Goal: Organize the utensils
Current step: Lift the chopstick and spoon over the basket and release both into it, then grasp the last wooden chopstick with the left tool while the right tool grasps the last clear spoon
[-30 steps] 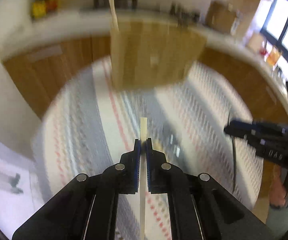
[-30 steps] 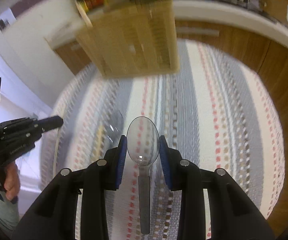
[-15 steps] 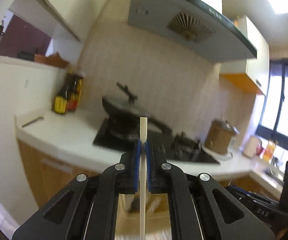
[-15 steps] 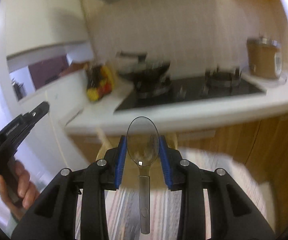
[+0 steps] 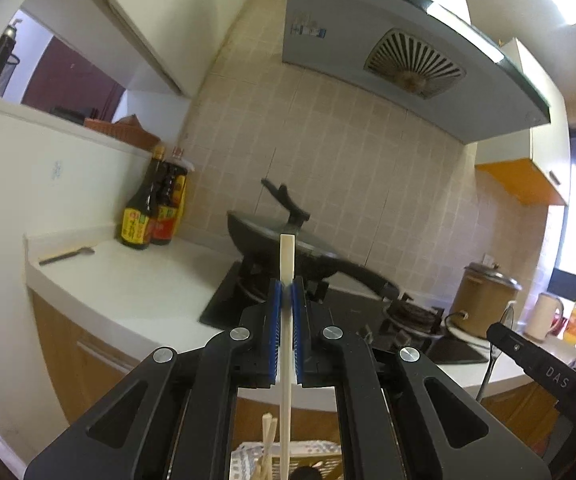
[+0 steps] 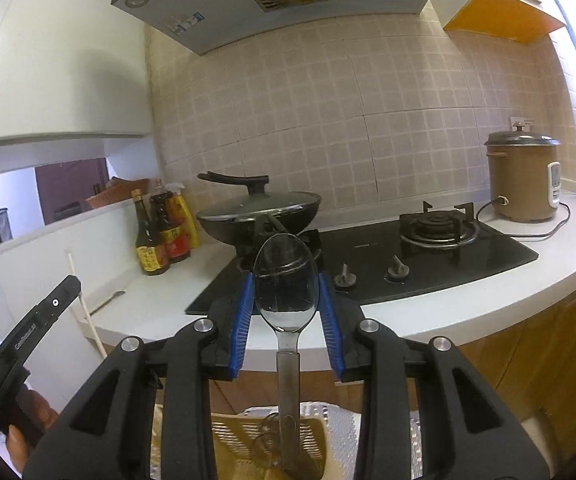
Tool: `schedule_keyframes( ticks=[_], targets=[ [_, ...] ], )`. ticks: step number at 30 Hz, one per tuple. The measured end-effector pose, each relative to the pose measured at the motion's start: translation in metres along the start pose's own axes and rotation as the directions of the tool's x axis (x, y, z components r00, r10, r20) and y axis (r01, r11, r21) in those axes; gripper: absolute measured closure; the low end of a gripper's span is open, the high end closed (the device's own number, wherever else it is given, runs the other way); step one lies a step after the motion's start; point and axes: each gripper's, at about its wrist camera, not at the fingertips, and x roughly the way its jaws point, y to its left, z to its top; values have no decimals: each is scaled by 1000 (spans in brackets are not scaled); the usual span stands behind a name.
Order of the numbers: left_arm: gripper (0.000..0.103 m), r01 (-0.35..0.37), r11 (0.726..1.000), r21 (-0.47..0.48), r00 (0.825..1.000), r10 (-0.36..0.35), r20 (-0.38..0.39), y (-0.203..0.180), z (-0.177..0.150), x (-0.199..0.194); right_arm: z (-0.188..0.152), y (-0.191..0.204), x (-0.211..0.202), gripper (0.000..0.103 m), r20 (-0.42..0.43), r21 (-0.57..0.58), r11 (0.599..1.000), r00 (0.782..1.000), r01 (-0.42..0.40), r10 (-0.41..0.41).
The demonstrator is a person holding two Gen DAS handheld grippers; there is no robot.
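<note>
The left gripper (image 5: pixel 286 294) is clamped tight on a pale chopstick (image 5: pixel 286 256) standing upright between its blue pads; the right gripper (image 6: pixel 285 280) grips a clear spoon (image 6: pixel 285 280) by the bowl, handle hanging down. Below both sits a slatted utensil basket (image 6: pixel 227 436) holding more chopsticks (image 5: pixel 267 436)

Open air ahead of both grippers above the counter (image 6: pixel 428 316); bare white stretch at its left end, crossed only by a small utensil (image 5: pixel 67 255) lying flat. Obstructions along the back: bottles (image 6: pixel 159 236) in the left corner, lidded wok (image 6: pixel 259 212) on the near burner with handle raised, brown cooker (image 6: pixel 522 178) and trailing cord at right, hood (image 5: pixel 408 52) overhead. Below, close under the jaws, a basket (image 6: pixel 263 440) with utensils standing in it.
</note>
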Motion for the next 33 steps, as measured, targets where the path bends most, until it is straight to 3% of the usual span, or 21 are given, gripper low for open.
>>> schedule_keyframes(
  ticks=[11, 17, 18, 20, 24, 29, 32, 33],
  targets=[
    [99, -19, 1000, 22, 997, 21, -76, 13, -28, -4, -43, -3, 5, 73, -39, -5, 1000, 999, 8, -8],
    [98, 16, 998, 53, 989, -8, -147, 17, -32, -20, -53, 14, -16, 73, -61, -84, 996, 998, 21, -26],
    [96, 23, 998, 50, 987, -15, -158, 18, -32, -23, -53, 15, -21, 69, -66, -90, 996, 998, 14, -20],
    [74, 42, 998, 40, 981, -33, -190, 22, -31, -31, -51, 14, -31, 53, -77, -81, 997, 997, 3, -9],
    [70, 55, 998, 12, 973, -51, -223, 30, -25, -50, -48, 12, -53, 53, -100, -55, 998, 995, -10, 4],
    [70, 68, 998, -17, 958, -70, -280, 40, -24, -85, -52, 16, -87, 53, -129, -40, 999, 991, -24, 19],
    [70, 68, 998, -12, 931, -67, -359, 42, -34, -100, -62, 21, -103, 53, -179, -58, 998, 984, -14, 4],
    [70, 73, 997, -30, 914, -79, -398, 44, -40, -103, -65, 23, -108, 53, -190, -64, 998, 982, -19, 6]
  ],
)
